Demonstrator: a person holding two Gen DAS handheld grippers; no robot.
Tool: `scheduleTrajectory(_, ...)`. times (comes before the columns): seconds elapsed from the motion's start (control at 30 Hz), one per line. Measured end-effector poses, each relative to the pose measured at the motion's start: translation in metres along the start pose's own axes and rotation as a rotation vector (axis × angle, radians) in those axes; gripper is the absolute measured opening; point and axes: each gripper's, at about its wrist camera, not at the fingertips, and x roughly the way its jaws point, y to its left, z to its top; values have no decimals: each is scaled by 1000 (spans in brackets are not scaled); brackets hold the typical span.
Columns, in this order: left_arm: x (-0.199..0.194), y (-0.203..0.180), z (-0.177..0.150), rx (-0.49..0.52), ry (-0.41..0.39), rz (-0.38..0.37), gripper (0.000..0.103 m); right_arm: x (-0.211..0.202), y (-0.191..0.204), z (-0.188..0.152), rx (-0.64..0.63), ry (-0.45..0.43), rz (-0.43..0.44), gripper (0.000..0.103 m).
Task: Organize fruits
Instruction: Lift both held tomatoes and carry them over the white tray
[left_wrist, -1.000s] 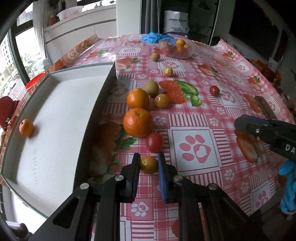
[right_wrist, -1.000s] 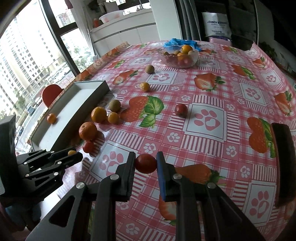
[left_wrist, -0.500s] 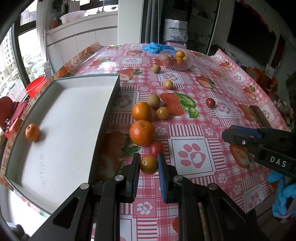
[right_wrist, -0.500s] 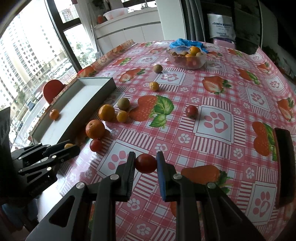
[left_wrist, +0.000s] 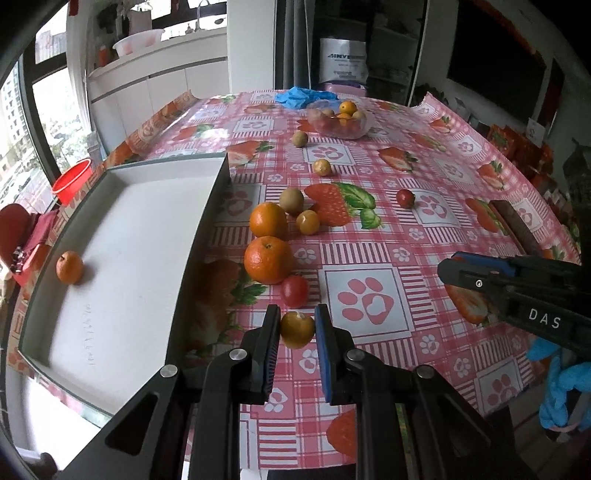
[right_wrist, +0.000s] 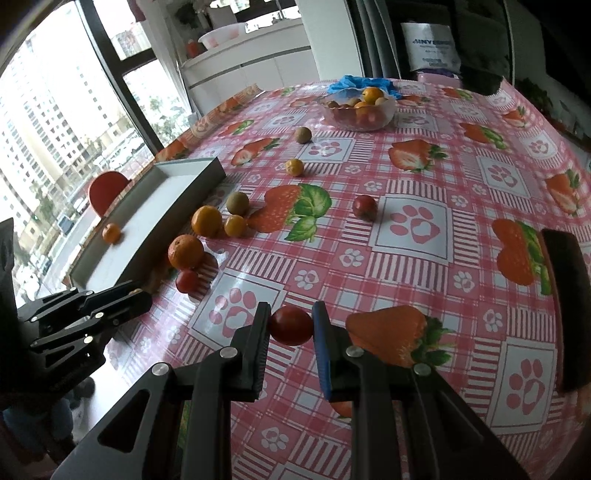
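Note:
My left gripper (left_wrist: 296, 328) is shut on a small yellow-orange fruit (left_wrist: 297, 329) and holds it above the table's near edge. My right gripper (right_wrist: 290, 325) is shut on a red tomato (right_wrist: 290, 325), also lifted. A grey tray (left_wrist: 122, 254) with white floor lies at the left and holds one small orange (left_wrist: 69, 267). Beside the tray on the cloth lie two oranges (left_wrist: 267, 259), a red tomato (left_wrist: 294, 291), a brown kiwi-like fruit (left_wrist: 291, 200) and a small yellow fruit (left_wrist: 307, 222). The right gripper's side shows in the left wrist view (left_wrist: 517, 288).
A clear bowl (right_wrist: 359, 110) with several fruits stands at the far end, blue cloth (right_wrist: 360, 83) behind it. Loose fruits lie mid-table: a tomato (right_wrist: 364, 206), a yellow fruit (right_wrist: 294, 167), a brown one (right_wrist: 303, 134). A dark bar (right_wrist: 565, 310) lies at the right edge.
Both grippers have risen and drawn back from the table, each still holding its fruit. The fruits on the cloth have not moved.

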Motion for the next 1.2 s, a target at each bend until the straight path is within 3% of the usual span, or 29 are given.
scheduleTrajectory(0.27,-16,-9,5,-2,-17,42,20,-14,-15,-8,43,-47,54,25)
scheduleTrajectory(0.67,-60,3,10,-94,-82,114,20,-43,-16,-6,30,-97,100,25)
scheduleTrajectory(0.87,-71,37,12,-153,-105,129,20,-43,12,14,3,-97,116,25)
scheduleTrajectory(1.2,-68,115,8,-198,-129,101,20,-18,102,40,-56,-19,123,25)
